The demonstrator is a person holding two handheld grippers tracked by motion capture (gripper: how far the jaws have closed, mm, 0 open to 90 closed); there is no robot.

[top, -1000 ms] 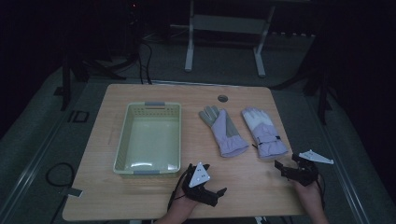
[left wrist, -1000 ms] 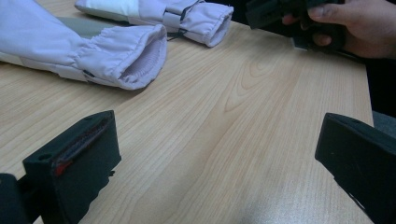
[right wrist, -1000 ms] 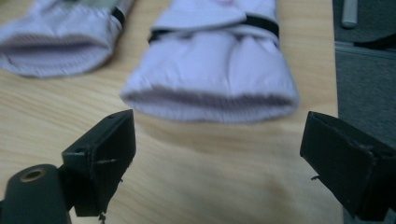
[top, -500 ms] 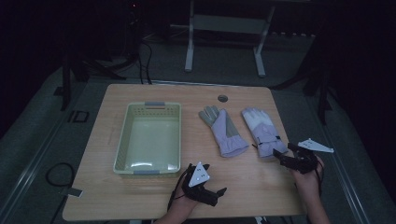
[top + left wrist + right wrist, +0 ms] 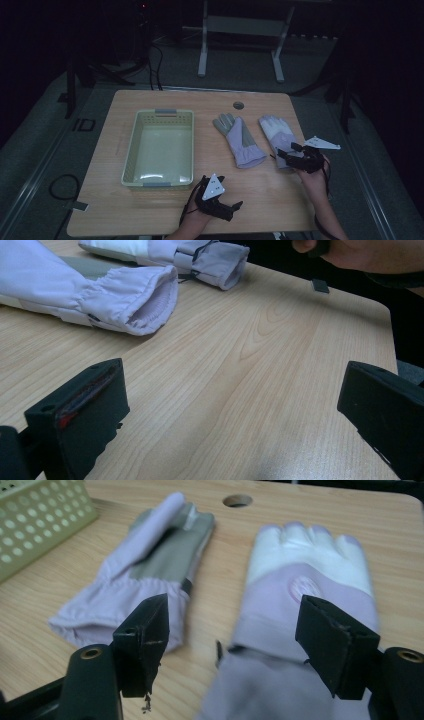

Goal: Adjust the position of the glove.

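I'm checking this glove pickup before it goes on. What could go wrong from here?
1. The right tongs stand open over the cuff of the right glove; closing there may pinch only the top layer, so the glove could slip.
2. The left glove lies close beside it; dragging the right one might shift it.
3. The left tongs are open over bare table, unable to steady anything.

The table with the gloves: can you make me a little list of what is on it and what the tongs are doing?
table: light wooden top
basket: pale green plastic, empty
left glove: lilac, grey palm up
right glove: lilac and white, back up
left tongs: open, low over bare wood
right tongs: open, at the right glove's cuff
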